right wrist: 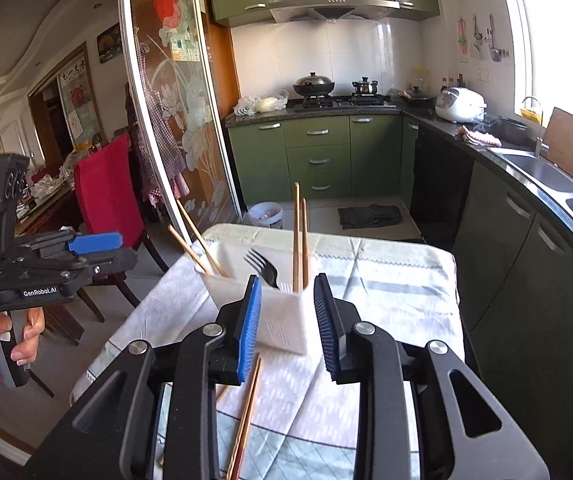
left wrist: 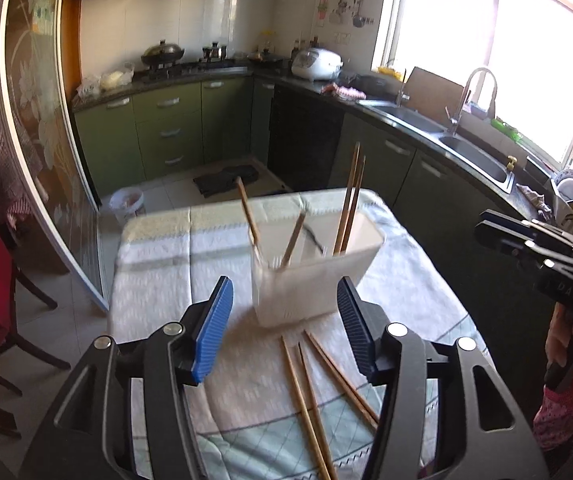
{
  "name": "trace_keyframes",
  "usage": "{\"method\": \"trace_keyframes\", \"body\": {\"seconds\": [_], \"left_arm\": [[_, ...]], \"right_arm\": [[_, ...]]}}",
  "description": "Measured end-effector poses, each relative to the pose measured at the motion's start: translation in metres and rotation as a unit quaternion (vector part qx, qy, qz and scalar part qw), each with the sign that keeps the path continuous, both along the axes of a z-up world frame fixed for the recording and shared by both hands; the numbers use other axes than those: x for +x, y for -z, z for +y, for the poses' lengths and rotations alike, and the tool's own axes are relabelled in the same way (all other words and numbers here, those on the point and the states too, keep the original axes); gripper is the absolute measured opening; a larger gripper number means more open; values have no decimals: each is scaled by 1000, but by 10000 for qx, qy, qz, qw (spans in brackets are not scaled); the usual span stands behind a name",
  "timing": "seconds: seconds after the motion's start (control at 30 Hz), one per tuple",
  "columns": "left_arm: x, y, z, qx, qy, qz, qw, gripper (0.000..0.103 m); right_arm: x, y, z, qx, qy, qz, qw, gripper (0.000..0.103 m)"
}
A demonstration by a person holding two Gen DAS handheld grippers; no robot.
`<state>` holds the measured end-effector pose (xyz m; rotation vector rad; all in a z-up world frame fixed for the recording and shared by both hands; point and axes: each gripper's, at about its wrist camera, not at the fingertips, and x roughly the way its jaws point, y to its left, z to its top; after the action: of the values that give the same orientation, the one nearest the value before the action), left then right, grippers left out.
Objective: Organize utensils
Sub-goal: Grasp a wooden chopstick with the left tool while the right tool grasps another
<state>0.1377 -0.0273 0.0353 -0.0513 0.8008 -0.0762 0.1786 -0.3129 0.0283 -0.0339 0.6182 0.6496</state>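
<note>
From the left wrist view, the left tongs [left wrist: 284,326] stand about half open with nothing between the blue pads, hovering over the cloth-covered desk [left wrist: 158,280]. Ahead of them, toward the desk's far edge, sits a white utensil holder [left wrist: 314,276], blurred by motion, so its inner dividers are hard to make out; several wooden chopsticks [left wrist: 348,204] stand in it, some leaning left, a pair nearly upright. Loose chopsticks [left wrist: 306,400] lie on the cloth near the near edge, their lower ends cut off by the frame and partly hidden behind the tongs' arms. At the right edge the right tongs [left wrist: 486,226] show side-on, and faint raised lettering on the body is too blurred to read; the hand [left wrist: 566,352] below it is cut off. From the right wrist view, the right tongs [right wrist: 288,320] are open a narrow way, empty, framing a corner of the white utensil holder [right wrist: 286,320] without touching it. A dark fork [right wrist: 260,266] stands tines-up inside, beside two upright chopsticks [right wrist: 299,240]. The loose chopsticks [right wrist: 246,412] run under the left pad and out of frame. At the left, the left tongs [right wrist: 98,248] appear side-on, with "GenRobot.AI" printed on the body, gripped by a hand [right wrist: 2,332]. The range hood's badge is too small to read.
</note>
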Motion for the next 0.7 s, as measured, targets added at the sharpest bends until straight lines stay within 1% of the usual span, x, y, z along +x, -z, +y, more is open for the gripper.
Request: {"method": "trace_keyframes", "body": {"seconds": [0.1,0.2,0.23,0.27,0.3,0.37,0.4,0.47,0.53,0.63,0.7], "left_arm": [[2,57,3,-84,-11,744,9972,52],[9,108,4,-279,-92,1301,9911,51],[12,121,3,-329,-117,1428,9891,49],[15,133,2,-340,-139,1541,9874,43],[18,143,0,-318,-152,1627,9860,40],[25,155,-4,-226,-204,1743,9842,39],[28,159,-6,-199,-208,1805,9832,37],[34,168,-9,-202,-191,1929,9808,36],[37,172,-12,-200,-187,2006,9793,36],[42,176,-17,-65,-192,2068,9782,35],[45,179,-22,21,-180,2188,9756,23]], "right_arm": [[-7,29,-11,-58,42,289,9996,28],[-10,53,-17,-80,77,568,9983,28],[-11,60,-18,-100,83,646,9978,28],[-11,67,-20,-117,87,720,9973,28],[-11,73,-21,-135,90,785,9968,28],[-13,83,-23,-176,84,895,9958,28],[-13,87,-24,-184,85,937,9954,28],[-14,92,-27,-190,83,994,9948,28],[-14,96,-32,-164,103,1023,9946,28],[-11,98,-35,-128,112,1071,9941,28],[-8,98,-34,-128,90,1098,9938,28]]}}
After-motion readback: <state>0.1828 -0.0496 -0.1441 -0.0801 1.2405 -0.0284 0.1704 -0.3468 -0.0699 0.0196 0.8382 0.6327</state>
